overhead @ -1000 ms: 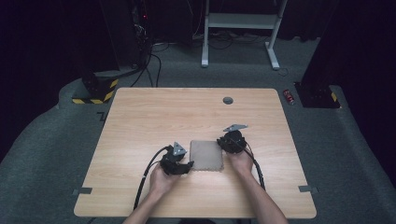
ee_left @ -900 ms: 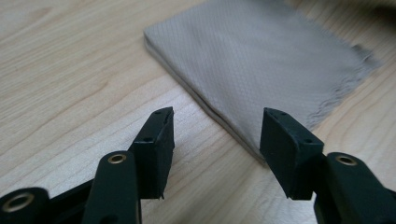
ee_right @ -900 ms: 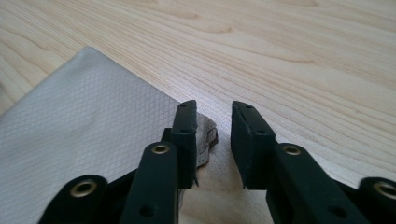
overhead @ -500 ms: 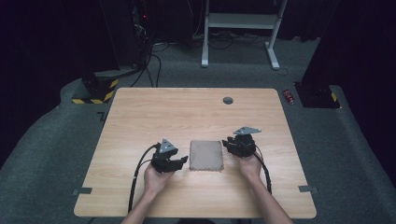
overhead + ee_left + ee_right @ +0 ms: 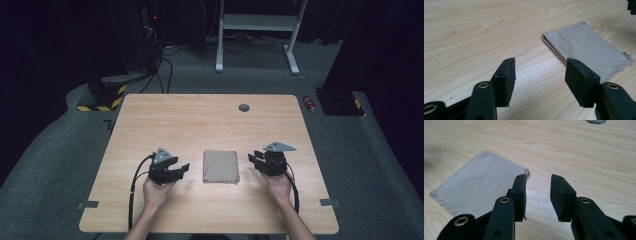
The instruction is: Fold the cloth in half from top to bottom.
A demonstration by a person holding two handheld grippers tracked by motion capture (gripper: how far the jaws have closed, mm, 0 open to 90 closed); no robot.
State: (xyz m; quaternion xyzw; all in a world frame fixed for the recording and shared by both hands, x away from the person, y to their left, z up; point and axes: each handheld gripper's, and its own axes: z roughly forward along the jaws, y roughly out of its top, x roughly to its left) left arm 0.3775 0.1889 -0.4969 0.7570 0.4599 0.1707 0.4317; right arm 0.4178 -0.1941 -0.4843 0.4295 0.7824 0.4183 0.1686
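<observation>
A folded beige cloth (image 5: pixel 220 166) lies flat on the wooden table (image 5: pixel 200 120), between my two grippers. My left gripper (image 5: pixel 181 170) hangs a short way to its left, apart from it. In the left gripper view the cloth (image 5: pixel 586 50) lies ahead and to the right of the left gripper (image 5: pixel 540 66), whose jaws have just been opening and have only bare wood between them. My right gripper (image 5: pixel 254 161) stands off the cloth's right edge. In the right gripper view the right gripper (image 5: pixel 538 180) has also just been opening and is empty, the cloth (image 5: pixel 479 185) lying beyond its left jaw.
A round grey grommet (image 5: pixel 244 107) sits in the tabletop near the far edge. On the floor beyond are a red can (image 5: pixel 310 104), a white desk frame (image 5: pixel 255 35) and a yellow-and-black striped block (image 5: pixel 102 97). Cables trail from both grippers toward the near edge.
Both hands have drawn away from the cloth's sides, the left one leftward and the right one rightward. The cloth lies where it was, with nothing touching it.
</observation>
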